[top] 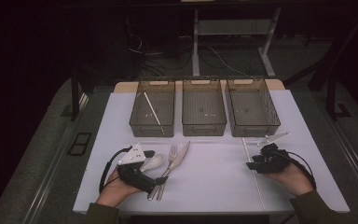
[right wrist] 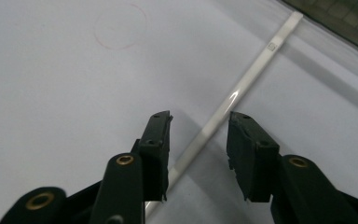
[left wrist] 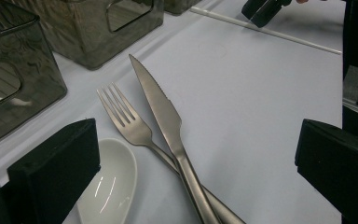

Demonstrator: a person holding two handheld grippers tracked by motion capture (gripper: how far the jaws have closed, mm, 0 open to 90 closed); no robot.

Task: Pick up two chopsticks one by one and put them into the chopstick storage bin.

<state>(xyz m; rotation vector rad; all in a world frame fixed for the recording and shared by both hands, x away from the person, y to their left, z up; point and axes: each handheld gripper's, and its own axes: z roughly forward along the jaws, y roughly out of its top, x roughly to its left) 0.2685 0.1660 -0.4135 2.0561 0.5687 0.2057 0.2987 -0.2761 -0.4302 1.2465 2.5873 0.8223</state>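
The long thin white plastic stick (right wrist: 233, 99) lies flat near the bench's right edge — light, stiff, smooth, likely slippery; a mid-length pinch suits. The right tongs (right wrist: 199, 140) straddle it, spread, not yet pinching. The left tongs (left wrist: 196, 158) stand spread.

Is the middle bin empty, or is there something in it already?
Empty, as far as the high view shows: the middle bin has a bare floor with only small specks, while the left bin holds one white chopstick.
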